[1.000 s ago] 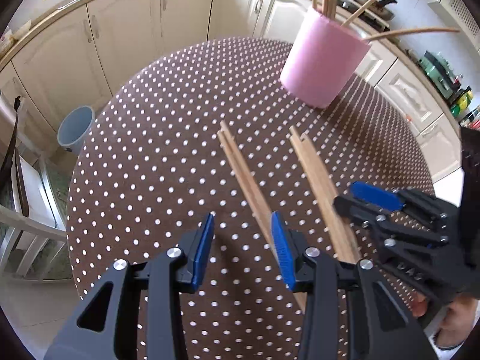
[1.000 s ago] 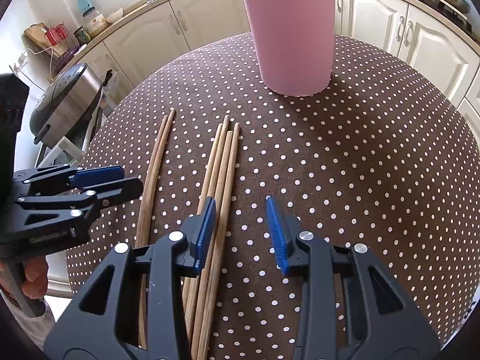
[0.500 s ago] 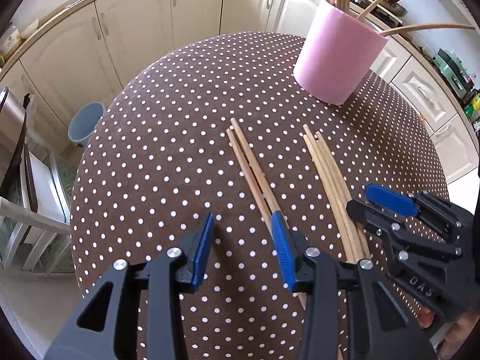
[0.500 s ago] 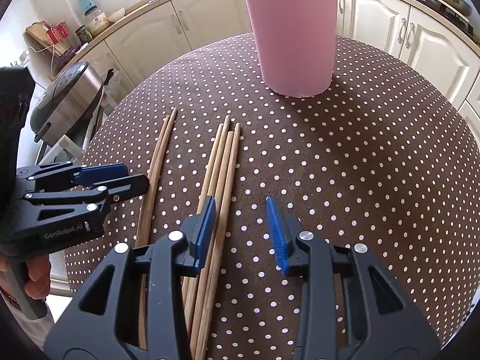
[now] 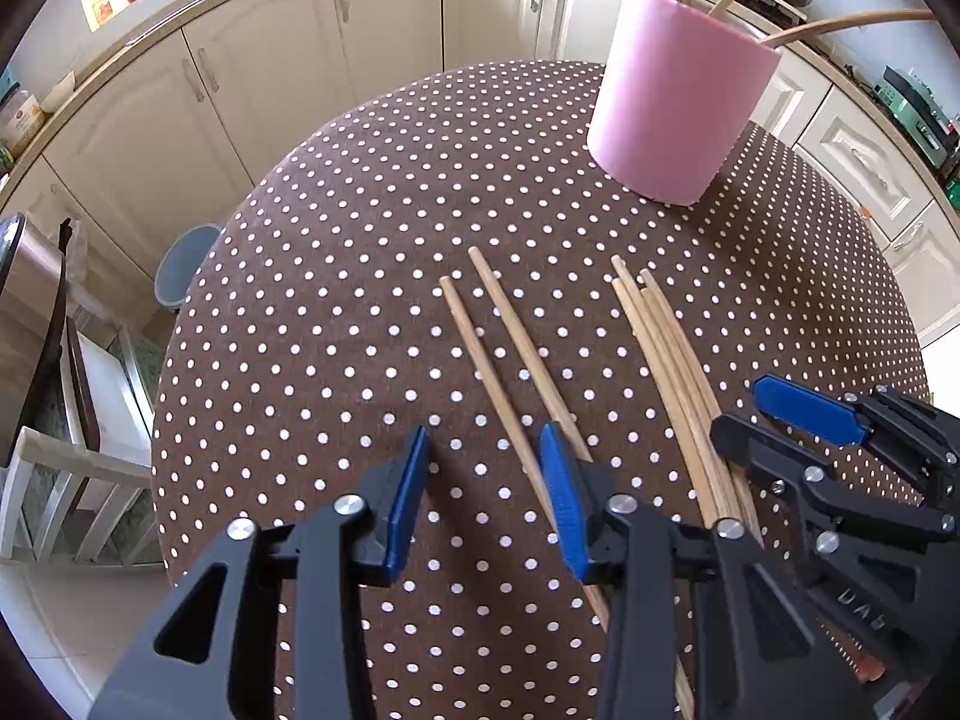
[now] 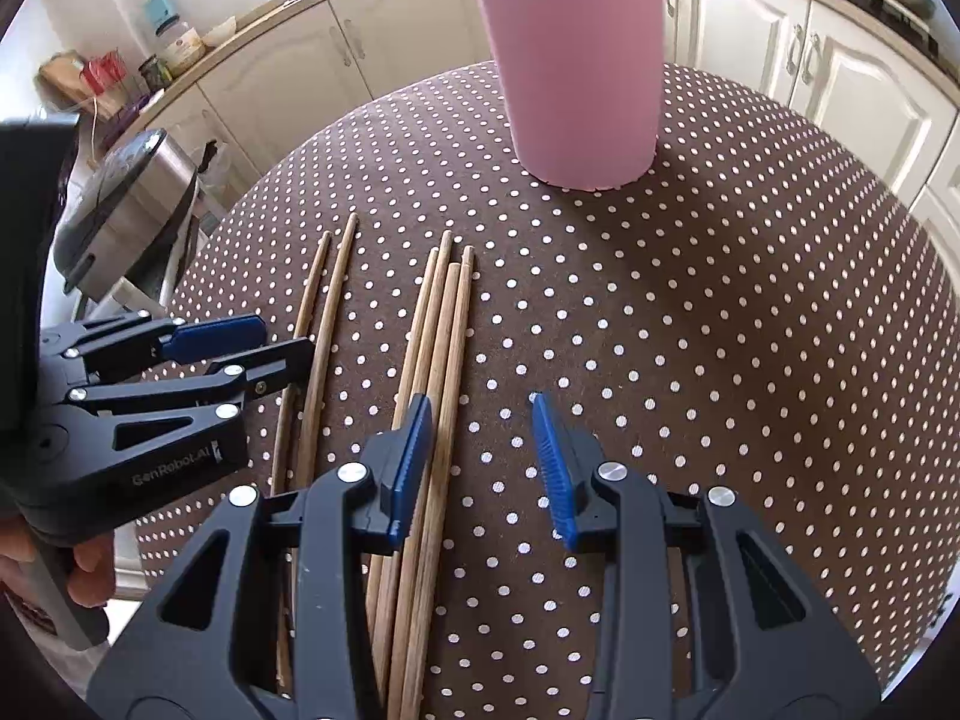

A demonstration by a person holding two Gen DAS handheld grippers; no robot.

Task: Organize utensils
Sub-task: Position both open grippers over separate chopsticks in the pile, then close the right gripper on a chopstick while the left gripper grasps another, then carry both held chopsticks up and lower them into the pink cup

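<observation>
Left wrist view shows a pair of wooden chopsticks (image 5: 510,360) flat on the polka-dot bench (image 5: 336,300), long axes running from the fingers toward the pink holder (image 5: 678,108), narrow tips farthest. The left gripper (image 5: 483,498) hovers over their near ends, its fingers closing yet empty, the sticks under its right finger. A four-stick bundle (image 6: 438,360) lies beneath the right gripper (image 6: 480,462), released, gripping nothing.

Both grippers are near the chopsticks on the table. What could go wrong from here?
1. The left gripper is closing with only one of the pair near its jaws, so it may knock the other aside.
2. The right gripper is close to the bundle; it may scatter it.
</observation>
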